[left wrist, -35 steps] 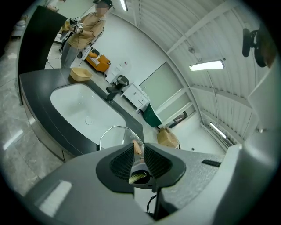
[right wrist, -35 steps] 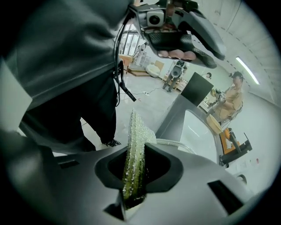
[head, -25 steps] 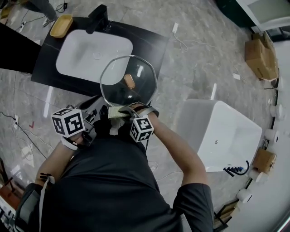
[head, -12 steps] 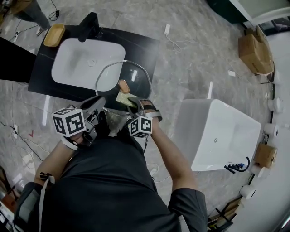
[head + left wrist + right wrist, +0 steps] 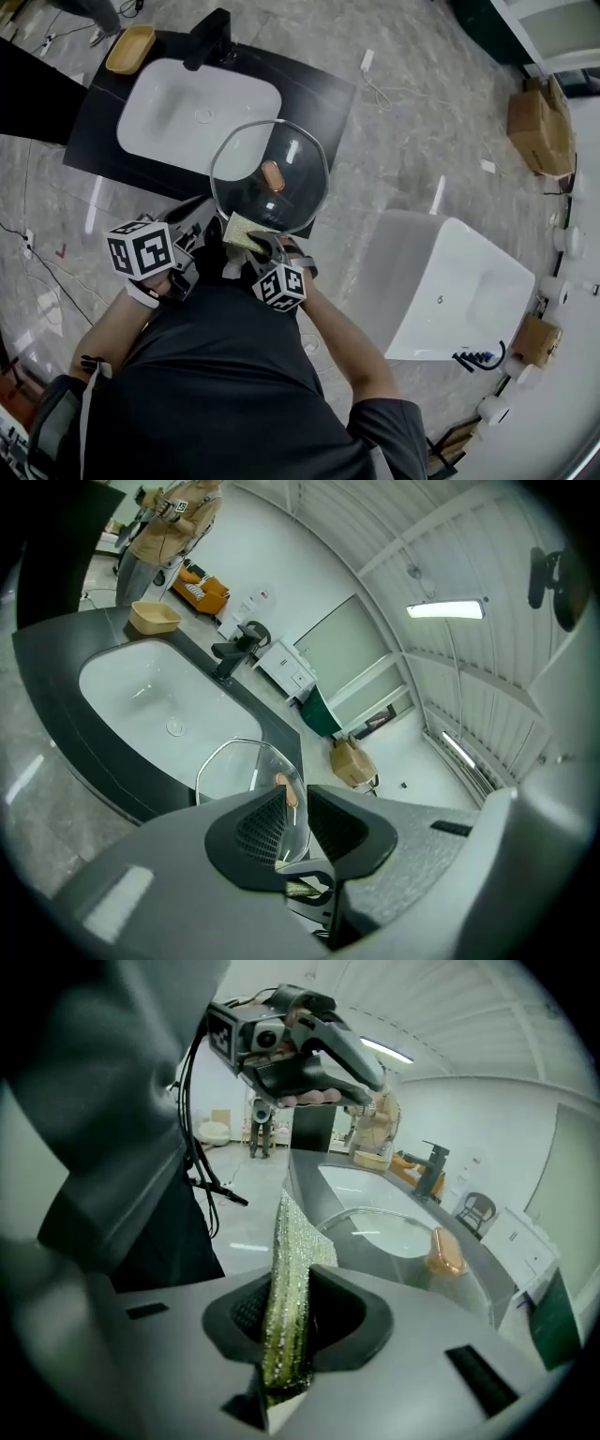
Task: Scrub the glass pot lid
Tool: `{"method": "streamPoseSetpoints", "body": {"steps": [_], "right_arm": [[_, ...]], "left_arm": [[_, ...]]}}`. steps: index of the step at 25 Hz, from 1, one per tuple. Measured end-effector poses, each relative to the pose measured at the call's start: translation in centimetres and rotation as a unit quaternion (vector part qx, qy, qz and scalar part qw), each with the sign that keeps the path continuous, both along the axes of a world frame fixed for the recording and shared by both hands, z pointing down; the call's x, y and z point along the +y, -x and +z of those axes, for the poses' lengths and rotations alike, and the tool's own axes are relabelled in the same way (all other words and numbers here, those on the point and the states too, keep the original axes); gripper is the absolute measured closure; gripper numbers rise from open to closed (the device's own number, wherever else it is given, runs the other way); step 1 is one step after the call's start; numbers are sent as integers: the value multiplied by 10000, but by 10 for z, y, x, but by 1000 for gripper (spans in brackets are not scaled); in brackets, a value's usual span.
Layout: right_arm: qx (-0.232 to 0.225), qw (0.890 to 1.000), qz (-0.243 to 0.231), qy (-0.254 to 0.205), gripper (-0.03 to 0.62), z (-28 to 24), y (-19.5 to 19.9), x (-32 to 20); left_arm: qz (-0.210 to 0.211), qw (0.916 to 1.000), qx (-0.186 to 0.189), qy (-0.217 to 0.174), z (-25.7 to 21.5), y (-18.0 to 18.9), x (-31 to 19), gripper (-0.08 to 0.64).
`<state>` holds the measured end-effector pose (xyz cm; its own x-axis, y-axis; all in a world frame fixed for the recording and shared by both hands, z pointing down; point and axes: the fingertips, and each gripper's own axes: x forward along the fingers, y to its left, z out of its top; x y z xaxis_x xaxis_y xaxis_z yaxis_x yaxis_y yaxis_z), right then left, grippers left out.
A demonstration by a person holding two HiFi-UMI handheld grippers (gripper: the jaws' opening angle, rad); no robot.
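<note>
The glass pot lid (image 5: 281,202), with an orange-brown knob (image 5: 272,175), is held tilted in the air over the near edge of the sink counter. My left gripper (image 5: 210,214) is shut on the lid's near-left rim. In the left gripper view the clear rim (image 5: 298,808) runs between the left gripper's (image 5: 296,825) jaws. My right gripper (image 5: 255,244) is shut on a yellow-green sponge (image 5: 240,230), which presses on the lid's near edge. The right gripper view shows the sponge (image 5: 286,1307) upright in the jaws, with the lid (image 5: 394,1237) and the knob (image 5: 444,1252) beyond it.
Under the lid is a black counter (image 5: 319,94) with a white sink (image 5: 155,117), a black faucet (image 5: 211,37) and a wooden dish (image 5: 129,49). A white tub (image 5: 469,300) stands on the floor at the right. Cardboard boxes (image 5: 539,112) lie at the far right.
The sponge slid up the glass toward the knob half a second ago and is now back at the lid's near rim. The left gripper has kept its hold.
</note>
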<state>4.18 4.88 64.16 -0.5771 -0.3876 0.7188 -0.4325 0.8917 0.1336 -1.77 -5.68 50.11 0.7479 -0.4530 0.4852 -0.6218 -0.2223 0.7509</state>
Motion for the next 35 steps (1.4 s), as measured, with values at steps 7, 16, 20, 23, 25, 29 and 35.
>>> {"method": "streamPoseSetpoints", "body": {"steps": [7, 16, 20, 23, 25, 29, 35], "right_arm": [[-1683, 9652, 1603, 1200, 528, -28, -21, -22], [-3996, 8243, 3898, 945, 528, -167, -99, -101], [-4848, 7637, 4204, 702, 528, -229, -123, -114], [-5168, 7439, 4198, 574, 528, -256, -128, -117], [-5323, 7345, 4173, 546, 528, -268, -127, -118], [-5496, 7224, 4163, 527, 528, -280, -127, -117], [-5643, 7141, 4095, 625, 528, -283, -124, -116]], "left_arm": [[18, 9999, 50, -135, -9, -4, -6, 489], [41, 9992, 170, -366, -30, -10, -17, 489], [-40, 9983, 310, -482, -46, -12, -23, 489], [-129, 9973, 366, -620, -58, -8, -32, 489], [-159, 9966, 393, -700, -64, -7, -38, 489], [-133, 9965, 435, -699, -66, -11, -37, 489], [-38, 9972, 448, -605, -60, -16, -32, 489]]}}
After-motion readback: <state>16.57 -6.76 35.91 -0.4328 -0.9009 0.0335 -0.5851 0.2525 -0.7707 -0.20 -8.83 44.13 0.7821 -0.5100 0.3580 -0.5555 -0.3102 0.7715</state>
